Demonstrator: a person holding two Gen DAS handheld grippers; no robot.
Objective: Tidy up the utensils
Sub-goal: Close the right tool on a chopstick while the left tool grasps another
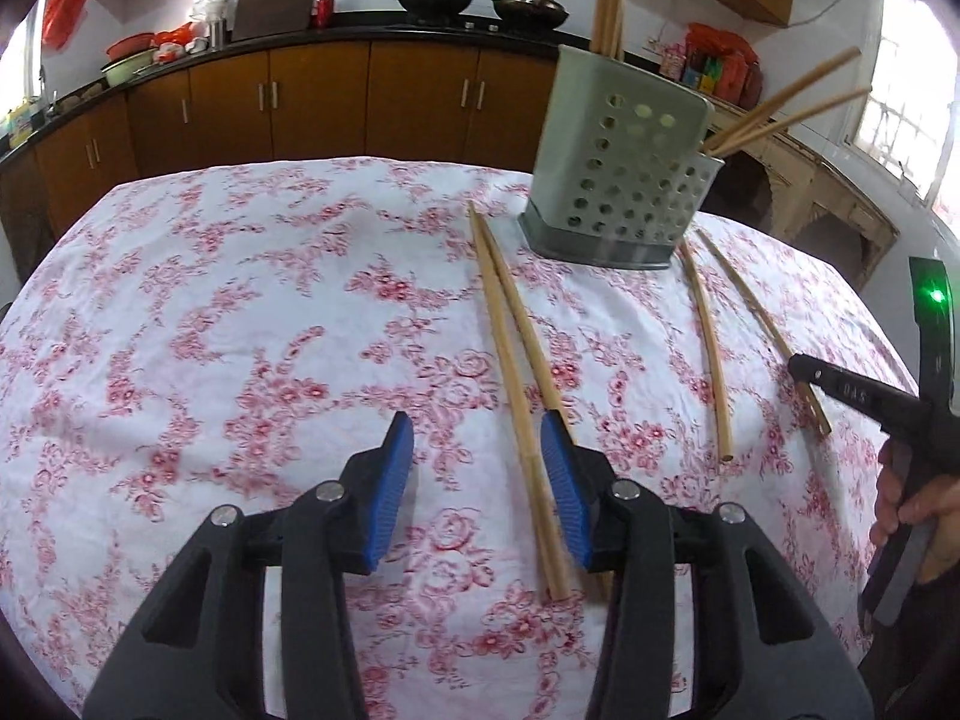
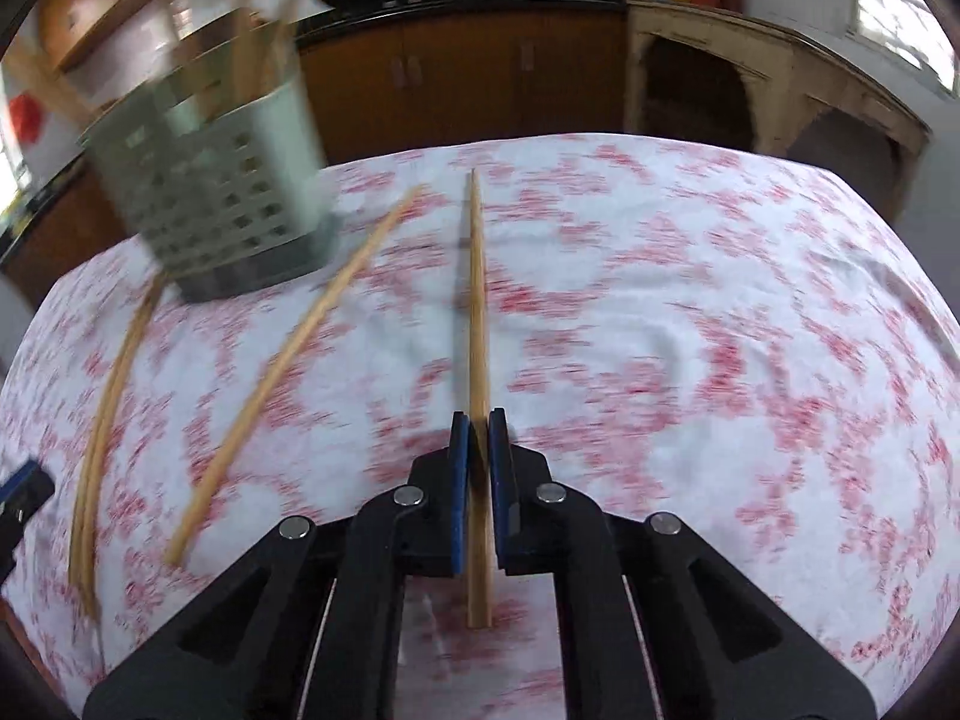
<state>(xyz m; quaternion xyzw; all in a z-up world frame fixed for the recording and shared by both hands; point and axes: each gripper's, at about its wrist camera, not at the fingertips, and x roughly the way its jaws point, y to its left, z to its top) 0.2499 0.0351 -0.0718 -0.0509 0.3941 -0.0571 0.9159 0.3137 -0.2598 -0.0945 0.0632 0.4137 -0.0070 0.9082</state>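
L wrist view: left hand-held gripper [image 1: 477,456] has its pads apart, low over the counter [image 1: 240,330] (floral cloth). A chopstick pair [image 1: 519,390] lies side by side between the pads; the nearer stick is just beside or touching the right pad [image 1: 564,480], can't tell which, and the left pad is well clear. No squeeze on them yet. Caddy [image 1: 624,180] (perforated, grey-green) stands upright at the far side w/ several chopsticks already in it. Two more loose sticks [image 1: 711,354] lie to the right of the pair. Right hand-held gripper [image 1: 801,369] is in at frame edge, on the outermost stick.

R wrist view (motion-blurred): right hand-held gripper [image 2: 479,420] pads are together, clamped on a single chopstick [image 2: 477,300] near its thick end; the tip points away and the butt sticks out behind the pads. Another stick [image 2: 288,384] and the pair [image 2: 102,420] lie to the left; caddy [image 2: 222,192] far left.

Handling, judged: bamboo sticks are light, stiff, thin and smooth, so likely to roll or pivot in the pads. Best grip is the thick end, pads square across. A pair probably needs both sticks centred before closing, else one slips out.
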